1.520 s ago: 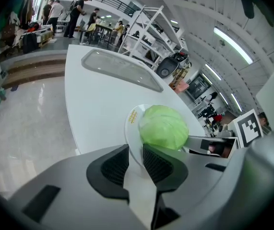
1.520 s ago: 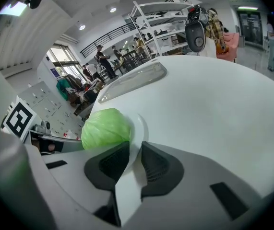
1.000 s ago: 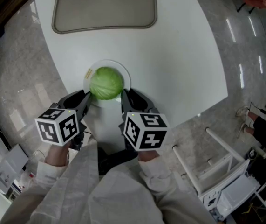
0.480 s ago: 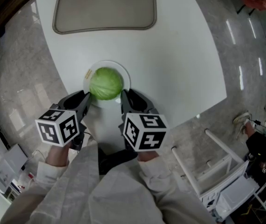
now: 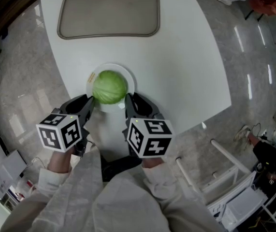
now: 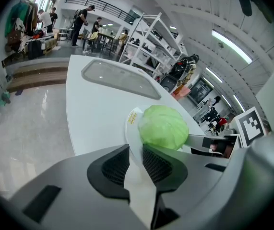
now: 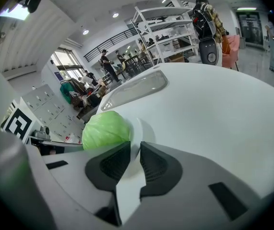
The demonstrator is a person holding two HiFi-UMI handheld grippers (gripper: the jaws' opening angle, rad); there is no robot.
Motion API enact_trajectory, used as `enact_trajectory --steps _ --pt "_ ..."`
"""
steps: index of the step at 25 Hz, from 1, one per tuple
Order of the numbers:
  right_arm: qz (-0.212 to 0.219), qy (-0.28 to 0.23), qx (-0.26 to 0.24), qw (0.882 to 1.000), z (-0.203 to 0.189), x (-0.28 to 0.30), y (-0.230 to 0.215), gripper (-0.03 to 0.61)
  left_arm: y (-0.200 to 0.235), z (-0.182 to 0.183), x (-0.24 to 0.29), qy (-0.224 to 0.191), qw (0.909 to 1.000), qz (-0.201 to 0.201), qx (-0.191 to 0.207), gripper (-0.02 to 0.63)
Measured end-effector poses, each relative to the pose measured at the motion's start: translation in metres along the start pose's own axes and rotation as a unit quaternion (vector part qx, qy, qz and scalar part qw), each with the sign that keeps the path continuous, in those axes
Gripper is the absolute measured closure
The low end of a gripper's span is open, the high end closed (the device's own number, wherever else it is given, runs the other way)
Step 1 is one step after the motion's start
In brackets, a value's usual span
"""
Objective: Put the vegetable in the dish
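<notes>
Resting in the dish [image 5: 131, 81] just ahead of both tips, the cabbage [image 5: 109, 86] has not shifted over the past second. Neither have the left hand-held gripper [image 5: 91, 101] and right hand-held gripper [image 5: 128, 100] flanking it, jaws slightly parted and empty. The placing looks done, with only withdrawal left.
</notes>
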State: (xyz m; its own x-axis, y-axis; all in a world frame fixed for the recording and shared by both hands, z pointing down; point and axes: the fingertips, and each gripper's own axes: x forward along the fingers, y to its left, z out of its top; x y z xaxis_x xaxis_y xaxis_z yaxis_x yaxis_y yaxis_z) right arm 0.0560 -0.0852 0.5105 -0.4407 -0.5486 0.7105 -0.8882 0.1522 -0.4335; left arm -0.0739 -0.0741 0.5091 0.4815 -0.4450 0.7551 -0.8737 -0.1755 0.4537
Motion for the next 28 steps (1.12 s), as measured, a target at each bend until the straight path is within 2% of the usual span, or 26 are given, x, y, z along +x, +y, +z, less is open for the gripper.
enact_trajectory --steps 7,16,21,28 --pt "0.022 -0.005 -0.015 1.0 0.017 -0.005 -0.002 0.509 -0.011 0.012 -0.005 -0.02 0.9998 0.008 -0.001 0.522" --pt "0.046 -0.001 -0.049 0.998 0.052 -0.016 -0.003 0.509 -0.031 0.031 -0.013 -0.05 0.998 0.024 -0.032 0.522" --pt "0.062 0.002 -0.058 0.996 0.068 -0.006 0.006 0.509 -0.024 0.048 -0.018 -0.065 0.9964 0.038 -0.038 0.522" --pt "0.065 -0.011 -0.064 0.996 0.087 0.008 0.014 0.514 -0.013 0.06 -0.014 -0.074 0.9954 0.028 -0.055 0.522"
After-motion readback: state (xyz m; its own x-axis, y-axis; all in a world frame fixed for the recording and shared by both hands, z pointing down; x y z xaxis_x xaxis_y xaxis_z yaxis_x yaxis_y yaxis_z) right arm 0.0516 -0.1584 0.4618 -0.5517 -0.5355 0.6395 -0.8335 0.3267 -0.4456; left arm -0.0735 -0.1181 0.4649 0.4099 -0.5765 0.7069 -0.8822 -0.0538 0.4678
